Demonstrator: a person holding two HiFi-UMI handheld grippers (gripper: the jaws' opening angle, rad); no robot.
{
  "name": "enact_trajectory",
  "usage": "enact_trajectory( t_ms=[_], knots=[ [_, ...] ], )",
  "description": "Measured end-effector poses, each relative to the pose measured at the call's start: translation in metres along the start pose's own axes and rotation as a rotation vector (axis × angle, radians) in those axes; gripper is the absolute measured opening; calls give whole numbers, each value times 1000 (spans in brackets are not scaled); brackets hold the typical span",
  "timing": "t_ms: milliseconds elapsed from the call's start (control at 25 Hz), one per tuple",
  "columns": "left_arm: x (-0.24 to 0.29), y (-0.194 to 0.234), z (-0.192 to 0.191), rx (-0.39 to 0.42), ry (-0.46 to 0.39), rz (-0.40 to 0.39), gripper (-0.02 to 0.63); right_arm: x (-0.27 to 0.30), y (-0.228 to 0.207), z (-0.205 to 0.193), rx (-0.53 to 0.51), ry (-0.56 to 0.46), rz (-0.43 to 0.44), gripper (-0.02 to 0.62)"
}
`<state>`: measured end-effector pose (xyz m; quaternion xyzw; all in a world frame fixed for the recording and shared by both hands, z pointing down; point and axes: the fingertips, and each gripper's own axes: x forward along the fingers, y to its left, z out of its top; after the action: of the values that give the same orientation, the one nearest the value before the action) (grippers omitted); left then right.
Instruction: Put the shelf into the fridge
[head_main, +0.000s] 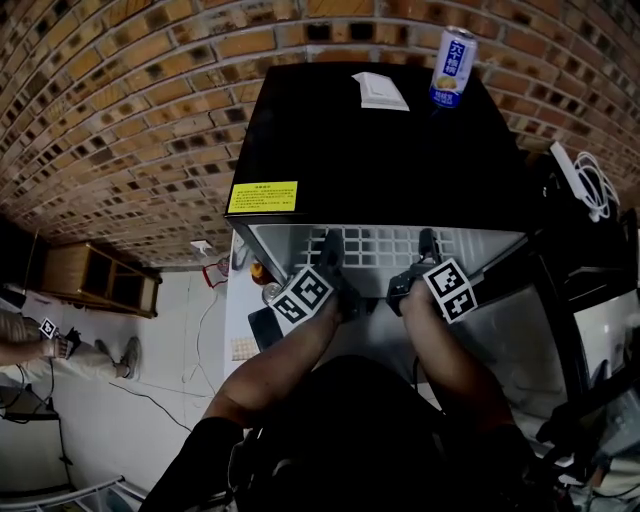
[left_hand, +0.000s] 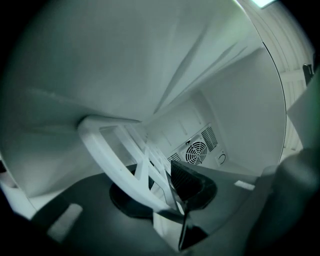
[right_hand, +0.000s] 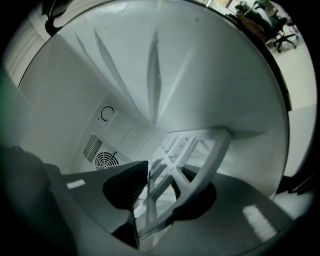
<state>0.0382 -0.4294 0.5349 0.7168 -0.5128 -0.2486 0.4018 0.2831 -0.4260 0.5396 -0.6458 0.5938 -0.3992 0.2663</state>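
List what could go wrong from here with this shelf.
1. The shelf lies between the jaws of the left tool and the right tool inside the fridge; if it is not seated, letting go may drop it.
2. A jolt might topple the can standing on the fridge top.

Black fridge top carries 2 things, both twd the back: a blue-white drink can upright nr the right rear corner, & a flat white piece, poss. a card, just left of it, not touching. A yellow label is stuck at the front left edge. Fridge stands on a pale floor; a low wooden rack sits on it at left, by the brick wall.
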Motion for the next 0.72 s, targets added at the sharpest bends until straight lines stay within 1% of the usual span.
enact_trajectory(
  t_ms=[240,480,600,720],
  knots=[
    [1,-1,0,7,8,-12,104,0,3,2,-45,-16,32,158],
    [-8,-4,-5,9,46,-36,109,-11,4,-7,-10,10,55,160],
    [-15,-9,-10,15,63,-59,109,-17,4,-10,17,16,85,160],
    [-23,-10,-16,21,89,-63,114,-24,4,-12,7,30,88,160]
  ],
)
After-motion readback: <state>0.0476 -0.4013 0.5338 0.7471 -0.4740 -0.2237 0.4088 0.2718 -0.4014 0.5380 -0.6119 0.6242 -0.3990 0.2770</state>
